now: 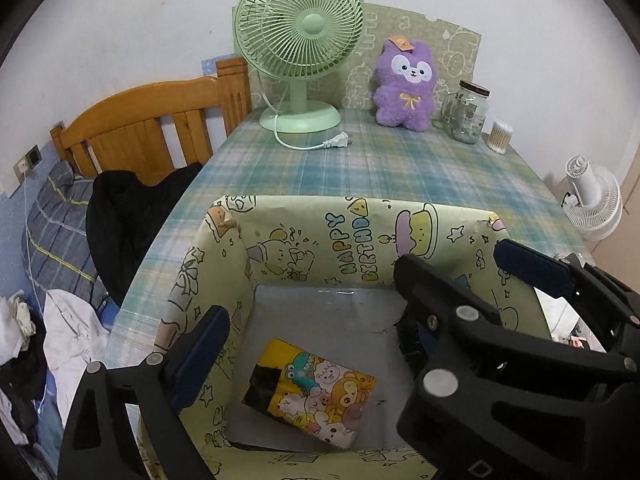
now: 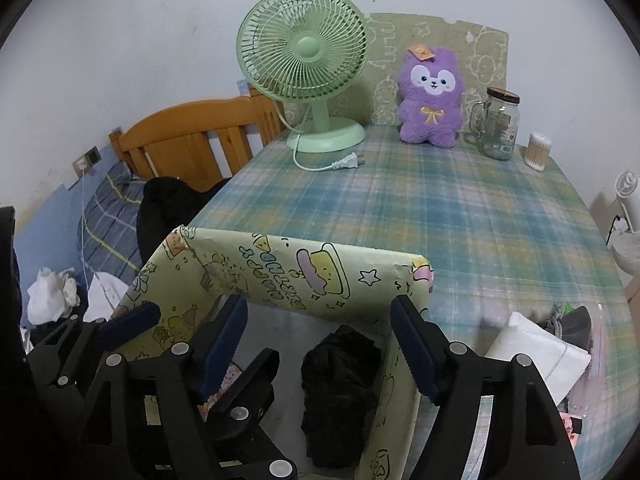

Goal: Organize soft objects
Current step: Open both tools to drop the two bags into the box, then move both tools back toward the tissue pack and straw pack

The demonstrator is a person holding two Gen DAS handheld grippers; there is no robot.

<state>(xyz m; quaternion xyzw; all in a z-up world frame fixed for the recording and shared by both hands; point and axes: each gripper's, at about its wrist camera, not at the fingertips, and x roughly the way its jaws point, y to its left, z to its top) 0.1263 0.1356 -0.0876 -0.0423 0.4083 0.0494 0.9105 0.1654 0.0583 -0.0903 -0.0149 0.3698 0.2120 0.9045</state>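
Jaws of the left gripper (image 1: pixel 308 300) and right gripper (image 2: pixel 320 332) are held spread, empty, above the box (image 1: pixel 320 232); a black bundle (image 2: pixel 340 380) is seen below the right one

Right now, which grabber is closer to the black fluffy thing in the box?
Right. The right gripper hangs open straddling the black bundle; the left gripper is off to its left, above the yellow pouch.

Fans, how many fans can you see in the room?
2. The green fan stands at the back of the table, left of the purple plush, unplugged. A white fan sits off the table's right edge. Others may be hidden out of view.
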